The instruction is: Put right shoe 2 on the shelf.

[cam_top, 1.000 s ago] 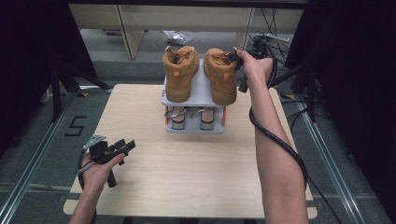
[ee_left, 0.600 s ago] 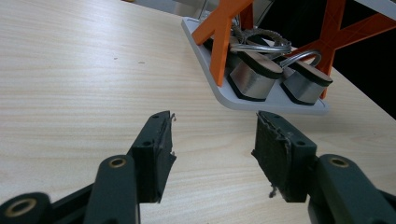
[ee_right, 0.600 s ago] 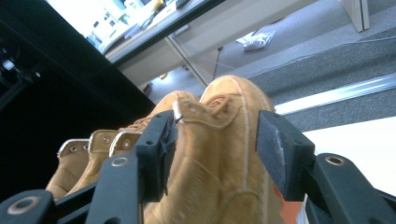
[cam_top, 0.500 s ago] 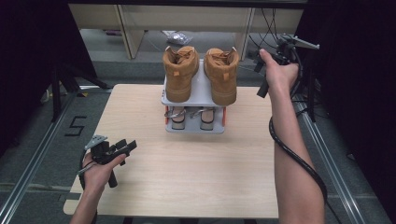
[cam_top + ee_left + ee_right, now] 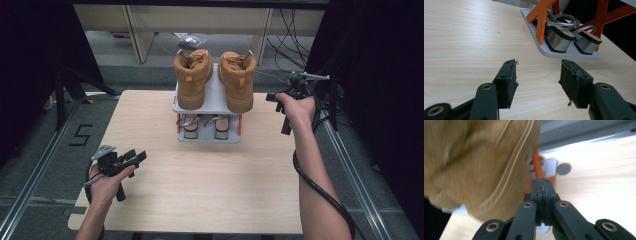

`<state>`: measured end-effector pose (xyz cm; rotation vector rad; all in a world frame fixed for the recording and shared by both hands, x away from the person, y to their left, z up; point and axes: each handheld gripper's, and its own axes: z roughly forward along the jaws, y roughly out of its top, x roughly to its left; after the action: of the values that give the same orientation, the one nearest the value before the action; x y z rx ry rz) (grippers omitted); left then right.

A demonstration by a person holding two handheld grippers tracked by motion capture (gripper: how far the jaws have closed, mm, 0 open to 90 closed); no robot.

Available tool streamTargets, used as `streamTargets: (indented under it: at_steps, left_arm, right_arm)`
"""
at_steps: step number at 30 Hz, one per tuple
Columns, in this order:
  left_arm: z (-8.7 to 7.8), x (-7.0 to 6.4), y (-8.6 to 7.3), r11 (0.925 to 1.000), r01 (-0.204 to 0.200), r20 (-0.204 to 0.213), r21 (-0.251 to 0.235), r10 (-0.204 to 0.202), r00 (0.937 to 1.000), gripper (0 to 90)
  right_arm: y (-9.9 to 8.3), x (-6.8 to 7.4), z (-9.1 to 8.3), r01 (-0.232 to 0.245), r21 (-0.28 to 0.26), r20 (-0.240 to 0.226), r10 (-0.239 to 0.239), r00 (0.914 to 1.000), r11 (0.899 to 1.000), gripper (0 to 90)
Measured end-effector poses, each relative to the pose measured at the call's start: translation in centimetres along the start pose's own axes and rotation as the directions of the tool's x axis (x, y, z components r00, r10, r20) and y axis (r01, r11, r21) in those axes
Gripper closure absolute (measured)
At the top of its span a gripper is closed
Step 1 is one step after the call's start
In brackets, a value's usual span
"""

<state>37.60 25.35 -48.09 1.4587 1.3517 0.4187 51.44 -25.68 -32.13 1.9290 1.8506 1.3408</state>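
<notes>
With its jaws pressed together on nothing, the right gripper (image 5: pixel 272 97) hangs just beside the right boot (image 5: pixel 236 80) atop the shoe rack (image 5: pixel 210 138) at the table's far edge, and a careless swing could knock that boot off, while the left gripper (image 5: pixel 136 156) idles open near the near-left corner.

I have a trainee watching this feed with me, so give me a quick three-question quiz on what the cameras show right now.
1. True or false: the left hand-held gripper has its jaws apart with nothing between them.
2. What stands on the top shelf of the shoe rack?
A. Silver sandals
B. Two tan boots
C. Nothing
3. Fill in: the right hand-held gripper is ____, close beside the right boot.

Key
1. True; it hovers over the bare table.
2. B; the left boot and its mate. The silver sandals sit on the lower shelf.
3. Shut, holding nothing.
</notes>
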Motion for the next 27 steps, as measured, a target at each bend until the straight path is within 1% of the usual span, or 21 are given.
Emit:
streamTargets:
  at_steps: [1, 2, 3, 5, 6, 7, 8, 9, 11, 12, 13, 14, 16, 17, 18, 19, 20, 21, 22, 23, 27]
  left_arm:
    - [-0.1, 0.0, 0.0, 1.0000, -0.001, -0.002, 0.001, 0.001, 1.0000, 46.1]
    - [-0.1, 0.0, 0.0, 1.0000, -0.002, -0.002, 0.000, 0.002, 1.0000, 46.1]
    - [-0.1, 0.0, 0.1, 1.0000, -0.004, -0.002, 0.000, 0.004, 1.0000, 46.1]
    - [-0.1, 0.0, 0.0, 1.0000, -0.005, 0.000, 0.000, 0.005, 1.0000, 46.1]
    - [-0.1, -0.1, 0.0, 1.0000, -0.005, -0.001, -0.001, 0.005, 1.0000, 46.1]
    - [-0.1, -0.1, 0.0, 1.0000, -0.006, 0.000, 0.000, 0.006, 1.0000, 46.1]
    - [-0.1, -0.1, 0.0, 1.0000, -0.006, 0.000, 0.000, 0.006, 1.0000, 46.1]
    - [-0.1, -0.1, 0.0, 1.0000, -0.006, 0.000, -0.002, 0.006, 1.0000, 46.1]
    - [-0.1, -0.1, 0.0, 1.0000, -0.008, 0.000, -0.001, 0.008, 1.0000, 46.0]
    - [-0.1, -0.1, 0.0, 1.0000, -0.008, 0.000, -0.001, 0.008, 1.0000, 46.1]
    - [-0.1, -0.1, 0.0, 1.0000, -0.008, 0.000, -0.002, 0.008, 1.0000, 46.1]
    - [-0.1, -0.1, 0.1, 1.0000, -0.007, 0.001, -0.005, 0.007, 1.0000, 46.0]
    - [-0.1, 0.0, 0.1, 1.0000, -0.007, -0.001, -0.001, 0.007, 1.0000, 46.1]
    - [0.0, 0.0, 0.0, 1.0000, -0.006, -0.002, 0.001, 0.006, 1.0000, 46.0]
    - [0.0, 0.0, 0.0, 1.0000, -0.008, -0.001, 0.003, 0.008, 1.0000, 46.1]
    - [0.0, 0.0, 0.0, 1.0000, -0.006, -0.001, 0.005, 0.006, 1.0000, 46.0]
    - [0.0, -0.1, -0.1, 1.0000, -0.007, -0.001, 0.006, 0.007, 1.0000, 46.0]
    - [0.0, -0.1, -0.1, 1.0000, -0.007, 0.000, 0.003, 0.007, 1.0000, 46.1]
    - [0.0, -0.1, 0.0, 1.0000, -0.008, 0.003, 0.003, 0.008, 1.0000, 46.0]
    - [0.0, -0.1, 0.0, 1.0000, -0.009, -0.001, 0.001, 0.009, 1.0000, 46.0]
    - [0.0, -0.1, 0.0, 1.0000, -0.008, 0.000, 0.002, 0.008, 1.0000, 46.0]
  right_arm:
    - [-0.4, 0.0, 0.2, 0.043, 0.015, 0.000, -0.043, 0.9991, 0.999, 90.0]
    - [-1.0, 0.1, 0.4, 0.063, 0.031, -0.008, -0.062, 0.9980, 0.998, 90.0]
    - [-1.3, 0.4, 0.5, 0.045, 0.038, -0.017, -0.044, 0.9989, 0.998, 90.0]
    - [-2.2, 0.8, 0.5, 0.079, 0.041, -0.045, -0.077, 0.9960, 0.996, 90.0]
    - [-2.6, 1.3, 0.5, 0.066, 0.057, -0.052, -0.063, 0.9967, 0.996, 90.0]
    - [-2.7, 1.1, 0.6, 0.122, 0.048, -0.059, -0.119, 0.9911, 0.991, 90.0]
    - [-3.1, 1.4, 0.6, 0.132, 0.046, -0.063, -0.129, 0.9896, 0.990, 90.0]
    - [-3.3, 1.9, 0.6, 0.102, 0.062, -0.064, -0.098, 0.9931, 0.993, 90.0]
    - [-3.4, 2.0, 1.1, 0.147, 0.049, -0.067, -0.144, 0.9874, 0.988, 90.0]
    - [-3.5, 2.3, 1.4, 0.148, 0.051, -0.079, -0.144, 0.9865, 0.988, 90.0]
    - [-3.5, 2.7, 1.4, 0.119, 0.063, -0.069, -0.114, 0.9911, 0.991, 90.0]
    - [-3.4, 2.6, 1.5, 0.149, 0.056, -0.057, -0.146, 0.9877, 0.987, 90.0]
    - [-3.3, 2.9, 1.5, 0.154, 0.063, -0.045, -0.151, 0.9875, 0.986, 90.0]
    - [-3.4, 3.2, 1.5, 0.132, 0.075, -0.050, -0.128, 0.9905, 0.988, 90.0]
    - [-3.3, 3.0, 1.6, 0.168, 0.061, -0.049, -0.165, 0.9850, 0.984, 90.0]
    - [-3.4, 3.1, 1.7, 0.166, 0.061, -0.052, -0.163, 0.9852, 0.984, 90.0]
    - [-3.5, 3.5, 1.8, 0.116, 0.076, -0.062, -0.111, 0.9919, 0.990, 90.0]
    - [-3.5, 3.4, 1.9, 0.129, 0.076, -0.071, -0.123, 0.9898, 0.989, 90.0]
    - [-3.5, 3.7, 2.0, 0.111, 0.083, -0.071, -0.106, 0.9919, 0.990, 90.0]
    - [-3.4, 3.6, 2.2, 0.141, 0.076, -0.068, -0.136, 0.9883, 0.987, 90.0]
    - [-3.2, 4.2, 2.9, 0.149, 0.090, -0.066, -0.144, 0.9874, 0.985, 90.0]
